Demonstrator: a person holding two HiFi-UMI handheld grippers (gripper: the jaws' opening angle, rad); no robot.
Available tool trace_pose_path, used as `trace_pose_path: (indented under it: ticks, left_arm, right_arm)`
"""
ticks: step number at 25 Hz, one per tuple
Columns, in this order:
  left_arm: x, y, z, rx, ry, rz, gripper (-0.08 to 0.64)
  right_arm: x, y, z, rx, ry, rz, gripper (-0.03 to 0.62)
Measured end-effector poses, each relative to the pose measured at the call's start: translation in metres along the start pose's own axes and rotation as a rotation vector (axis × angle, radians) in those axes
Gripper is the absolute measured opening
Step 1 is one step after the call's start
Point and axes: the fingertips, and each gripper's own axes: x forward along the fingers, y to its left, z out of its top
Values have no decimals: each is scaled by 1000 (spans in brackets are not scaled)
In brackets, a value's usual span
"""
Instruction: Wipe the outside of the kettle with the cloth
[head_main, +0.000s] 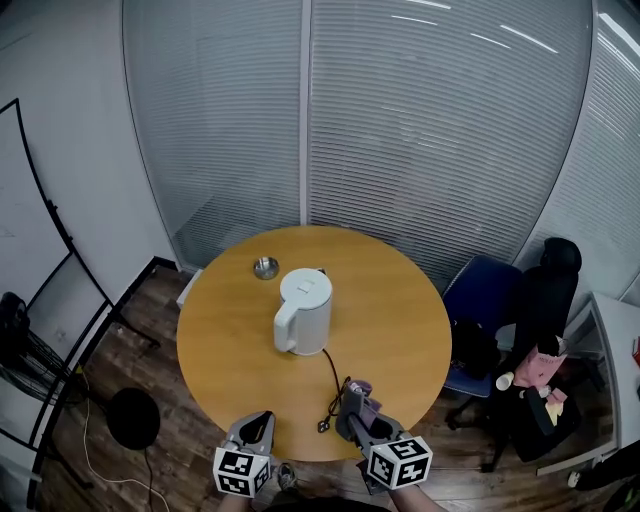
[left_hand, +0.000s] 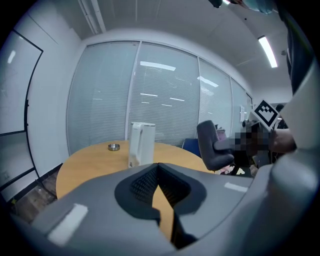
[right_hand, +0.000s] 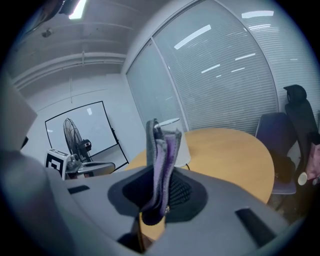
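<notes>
A white electric kettle stands upright near the middle of the round wooden table, its handle toward me; in the left gripper view the kettle is well ahead. Its black cord trails to the near table edge. My right gripper is shut on a folded grey and purple cloth that stands up between its jaws and hides most of the kettle in the right gripper view. My left gripper hovers at the near table edge, shut with nothing in it. Both grippers are well short of the kettle.
A small metal dish sits on the table behind the kettle. A blue chair and a black chair stand to the right of the table. A fan stands on the floor at the left. Glass walls with blinds lie behind.
</notes>
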Motion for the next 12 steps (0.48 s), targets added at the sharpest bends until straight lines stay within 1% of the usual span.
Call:
trace_pose_path:
  ticks: [8,12]
  left_arm:
    - [-25,-34,-4,-11,-21,39,11]
    - [-32,-46,-5,-8,-35,49,11]
  right_arm:
    - [-31,4,-2,-27,-20,49,66]
    - [-40,6,-5,-53,-21,59,66]
